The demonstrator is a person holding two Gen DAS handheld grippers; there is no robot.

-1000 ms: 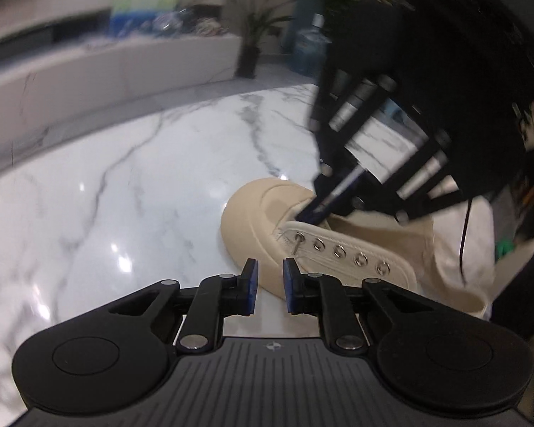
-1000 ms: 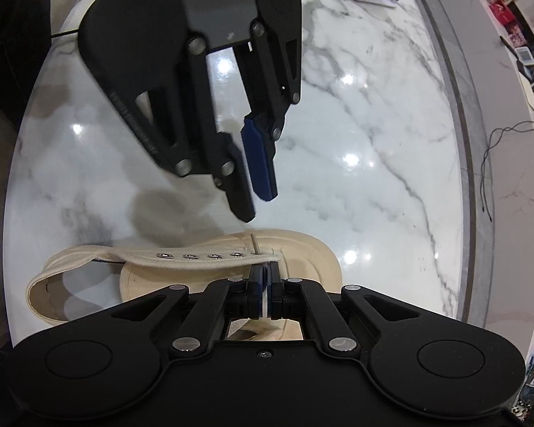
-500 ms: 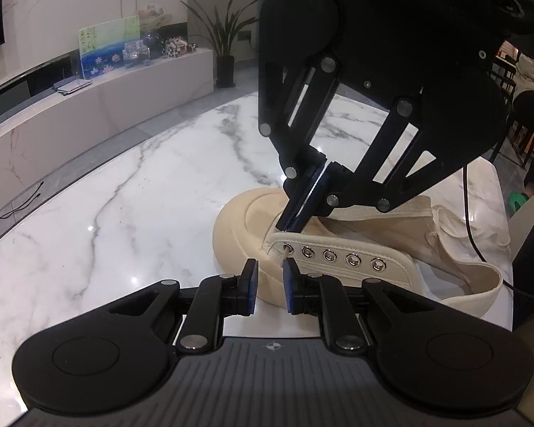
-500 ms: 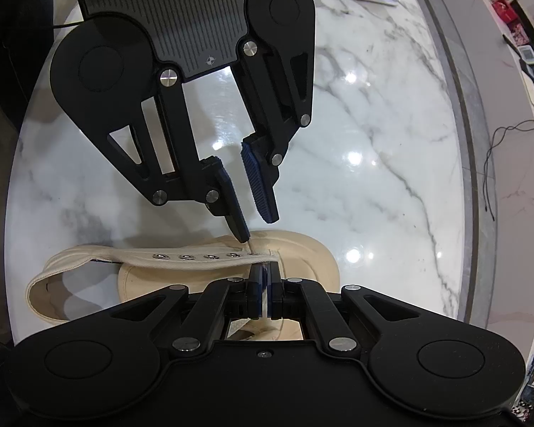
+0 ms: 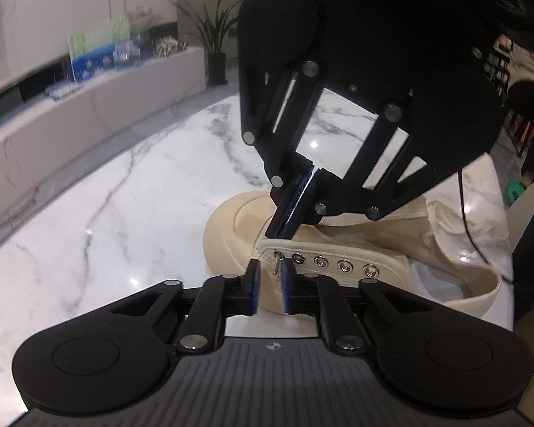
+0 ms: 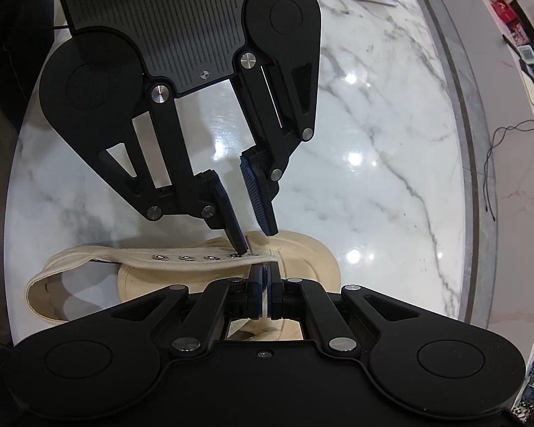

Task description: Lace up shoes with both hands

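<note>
**At the toe-end eyelet: taking the lace tip from one tool to the other**

On the marble bench [image 5: 99, 213], a cream canvas shoe [image 5: 231, 224] lies with its toe to the left in the left wrist view. The lace tip [image 5: 276, 266] pokes out through the eyelet nearest the toe. The right tool [image 5: 292, 210], coming steeply from above, is pressed together on a pale strip that looks like the lace. The left tool [image 5: 270, 286] has just been closing; its blue pads stand a little apart with the tip between them, not yet pressing on it.

To do this step well, I would centre the tip between the pads before closing, grip the stiff end rather than the soft lace behind it, and pull straight out along the eyelet's axis. The right tool should let go only once the left one has a firm hold, or the tip may slip back through.

The left wrist view shows the row of eyelets [image 5: 333, 264] from the side and the tip's outward length. The right wrist view shows the left tool [image 6: 254, 243] from above, its near pad beside the tip [image 6: 248, 241], and the pale strip clamped in the right tool [image 6: 264, 297], which the other view only hints at.
</note>
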